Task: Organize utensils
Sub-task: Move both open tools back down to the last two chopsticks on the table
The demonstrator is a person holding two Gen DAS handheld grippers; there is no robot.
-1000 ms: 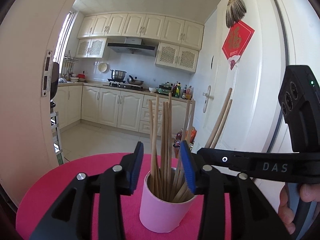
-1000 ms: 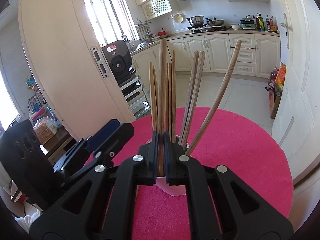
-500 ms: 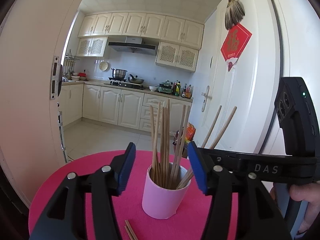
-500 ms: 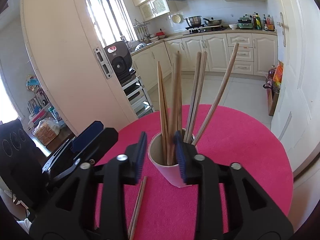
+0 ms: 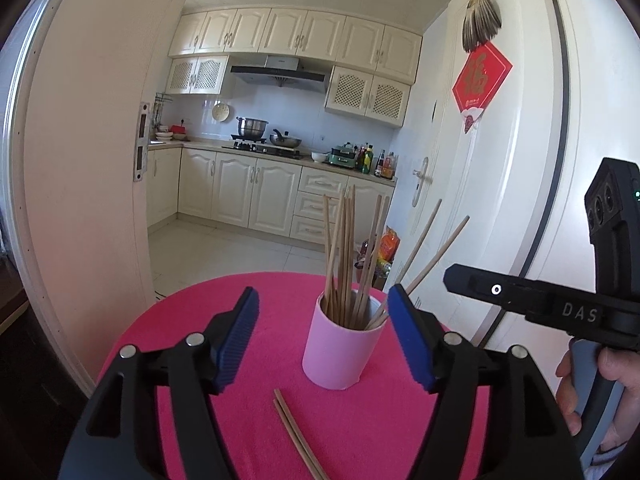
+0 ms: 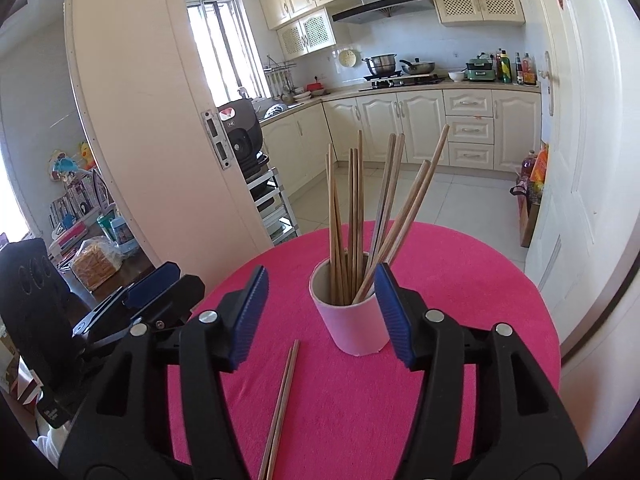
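Left wrist view: pink cup (image 5: pixel 339 354) upright on the pink tabletop (image 5: pixel 192 320), filled with wooden chopsticks (image 5: pixel 344 248) standing and fanning toward the right. Left gripper (image 5: pixel 322 340) wide apart, jaws just been opening, blue pads (image 5: pixel 236 334) clear of the cup on either side, nothing held. Loose pair of chopsticks (image 5: pixel 298 436) flat on the tabletop just in front of the cup, touching each other. Right gripper (image 5: pixel 520 304) off to the right of the cup, gripped by a hand (image 5: pixel 592 380).

Right wrist view: same cup (image 6: pixel 354 320) between the spread pads of the right gripper (image 6: pixel 320 312), also just been opening, not touching the cup, empty. Bundle of chopsticks (image 6: pixel 352 216) leaning inside the cup. Loose pair (image 6: pixel 280 404) lying in front and left of the cup. Left gripper (image 6: pixel 152 292) left of the cup.
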